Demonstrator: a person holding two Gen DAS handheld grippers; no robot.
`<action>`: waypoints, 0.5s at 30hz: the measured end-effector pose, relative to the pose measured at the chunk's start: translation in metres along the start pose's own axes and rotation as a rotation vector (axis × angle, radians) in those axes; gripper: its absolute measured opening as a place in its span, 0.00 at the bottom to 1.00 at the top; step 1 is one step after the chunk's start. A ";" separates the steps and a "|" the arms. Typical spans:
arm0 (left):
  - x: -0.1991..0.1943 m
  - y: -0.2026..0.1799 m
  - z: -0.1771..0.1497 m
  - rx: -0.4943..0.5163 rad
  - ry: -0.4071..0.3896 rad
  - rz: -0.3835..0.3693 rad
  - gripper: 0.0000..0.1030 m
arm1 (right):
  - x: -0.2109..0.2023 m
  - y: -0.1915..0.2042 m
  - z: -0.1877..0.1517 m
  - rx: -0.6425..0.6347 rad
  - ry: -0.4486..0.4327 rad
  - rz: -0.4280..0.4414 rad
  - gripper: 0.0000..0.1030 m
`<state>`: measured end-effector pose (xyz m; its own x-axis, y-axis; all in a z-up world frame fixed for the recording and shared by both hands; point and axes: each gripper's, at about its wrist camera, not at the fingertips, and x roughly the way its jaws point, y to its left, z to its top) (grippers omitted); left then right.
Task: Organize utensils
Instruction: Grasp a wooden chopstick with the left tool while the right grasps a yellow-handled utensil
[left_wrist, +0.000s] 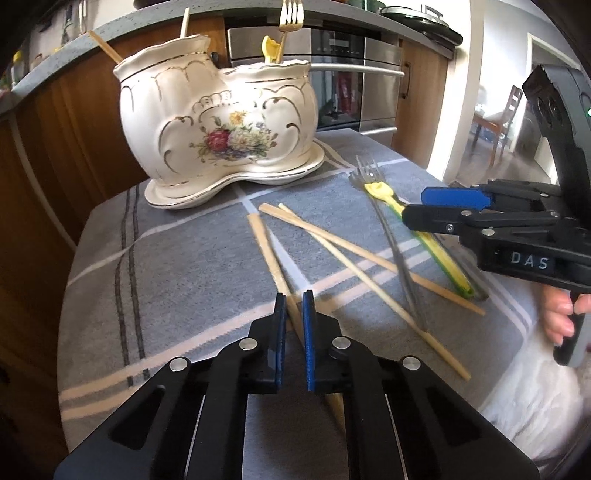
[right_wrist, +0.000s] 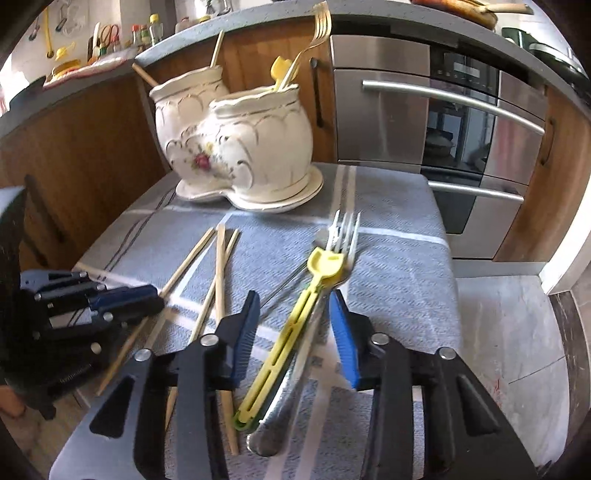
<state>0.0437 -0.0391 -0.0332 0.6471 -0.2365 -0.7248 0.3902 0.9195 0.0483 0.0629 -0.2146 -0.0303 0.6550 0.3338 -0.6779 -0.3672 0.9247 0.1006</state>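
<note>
Chopstick (left_wrist: 275, 267) runs near-to-far between the nearly closed left fingers (left_wrist: 277, 314); right fingers (right_wrist: 341, 328), open, straddle the fork (right_wrist: 314, 343).

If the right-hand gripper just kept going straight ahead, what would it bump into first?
Probably the yellow utensil and the silver forks lying between the open right gripper's fingers; beyond them stands the ceramic holder. Depth is uncertain.

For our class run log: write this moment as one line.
left claw: closing around chopstick | right claw: open over forks | holder: partly filled
</note>
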 end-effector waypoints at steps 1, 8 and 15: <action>-0.001 0.003 0.000 0.002 0.001 0.005 0.08 | 0.002 0.002 0.000 -0.005 0.007 -0.003 0.29; -0.002 0.017 -0.001 -0.024 0.005 -0.011 0.07 | 0.009 0.011 0.000 -0.032 0.030 -0.026 0.23; -0.001 0.016 -0.001 -0.010 0.005 -0.012 0.07 | 0.022 0.011 0.005 -0.033 0.064 -0.072 0.22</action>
<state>0.0486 -0.0243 -0.0319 0.6391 -0.2463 -0.7287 0.3918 0.9195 0.0328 0.0758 -0.1961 -0.0404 0.6372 0.2531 -0.7279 -0.3426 0.9391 0.0266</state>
